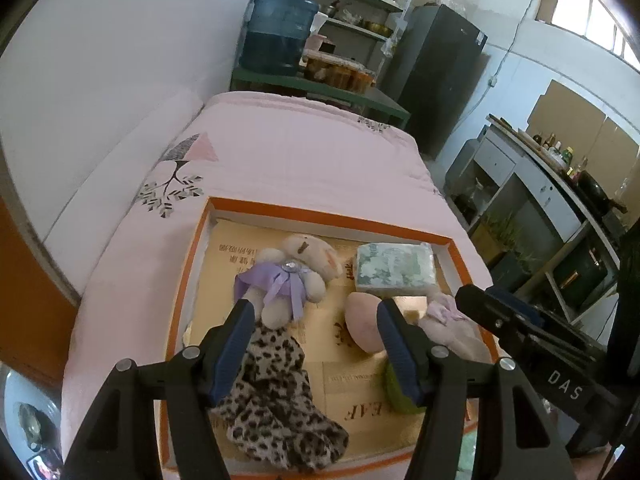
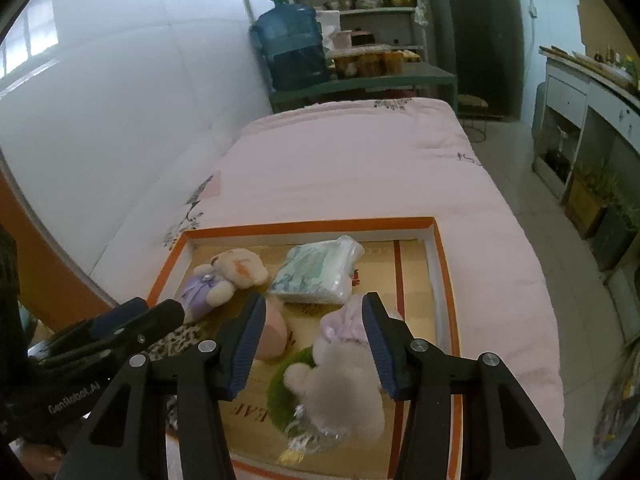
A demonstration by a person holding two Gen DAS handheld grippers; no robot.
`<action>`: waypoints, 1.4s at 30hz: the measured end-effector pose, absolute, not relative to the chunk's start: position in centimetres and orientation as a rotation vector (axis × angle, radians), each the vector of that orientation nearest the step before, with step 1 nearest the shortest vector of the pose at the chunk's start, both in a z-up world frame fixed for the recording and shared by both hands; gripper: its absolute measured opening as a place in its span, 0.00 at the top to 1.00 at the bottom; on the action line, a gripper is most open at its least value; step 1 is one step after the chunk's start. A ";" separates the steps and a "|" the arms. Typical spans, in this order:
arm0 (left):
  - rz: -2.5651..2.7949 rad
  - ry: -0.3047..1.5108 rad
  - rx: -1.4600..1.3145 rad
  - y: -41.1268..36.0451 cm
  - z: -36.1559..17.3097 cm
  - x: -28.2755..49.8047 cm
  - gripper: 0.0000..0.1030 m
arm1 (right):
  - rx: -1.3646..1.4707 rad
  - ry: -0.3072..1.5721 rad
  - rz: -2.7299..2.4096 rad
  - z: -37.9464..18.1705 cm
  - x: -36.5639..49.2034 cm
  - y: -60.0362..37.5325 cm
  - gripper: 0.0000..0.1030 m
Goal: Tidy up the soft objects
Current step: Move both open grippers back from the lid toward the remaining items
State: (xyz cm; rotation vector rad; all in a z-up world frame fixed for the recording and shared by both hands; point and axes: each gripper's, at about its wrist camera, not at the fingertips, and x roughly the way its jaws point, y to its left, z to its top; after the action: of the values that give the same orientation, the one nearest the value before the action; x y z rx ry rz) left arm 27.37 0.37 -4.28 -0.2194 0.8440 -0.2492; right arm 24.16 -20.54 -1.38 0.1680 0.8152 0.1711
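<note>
An orange-rimmed shallow box [image 1: 320, 216] lies on a pink bed. In it are a cream teddy in a purple dress [image 1: 296, 268], a leopard-print cloth [image 1: 276, 392], a wrapped tissue pack [image 1: 394, 270], a pink rounded cushion [image 1: 360, 328], a pale plush with a lilac hat [image 2: 344, 380] and a green fuzzy piece [image 2: 282, 392]. My left gripper [image 1: 315, 308] hangs open above the leopard cloth, gripping nothing. My right gripper [image 2: 314, 300] is open over the pale plush, which lies in the box below its fingers. The right gripper's fingers [image 1: 500, 316] show at the edge of the left wrist view.
The pink quilt [image 2: 360, 168] stretches beyond the box to the bed's far end. A white wall runs along the left. Behind the bed stand a blue water jug [image 1: 280, 32], shelves and a dark fridge [image 1: 440, 72]. A counter [image 1: 560, 184] lines the right side.
</note>
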 end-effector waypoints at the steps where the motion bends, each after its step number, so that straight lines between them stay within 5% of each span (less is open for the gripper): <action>1: -0.249 0.840 -0.223 0.5 -4.1 27.1 0.39 | 0.166 0.811 0.171 -1.2 23.9 -20.5 0.50; 42: -0.272 0.720 -0.240 1.4 -0.5 13.2 0.39 | 0.169 0.708 0.207 3.8 6.9 -18.5 0.50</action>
State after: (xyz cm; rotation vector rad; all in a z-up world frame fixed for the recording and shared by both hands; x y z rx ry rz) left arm 13.17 1.37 -0.54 -0.2399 0.7202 -0.2724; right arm 6.94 -18.52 3.76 0.1693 0.7081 0.2070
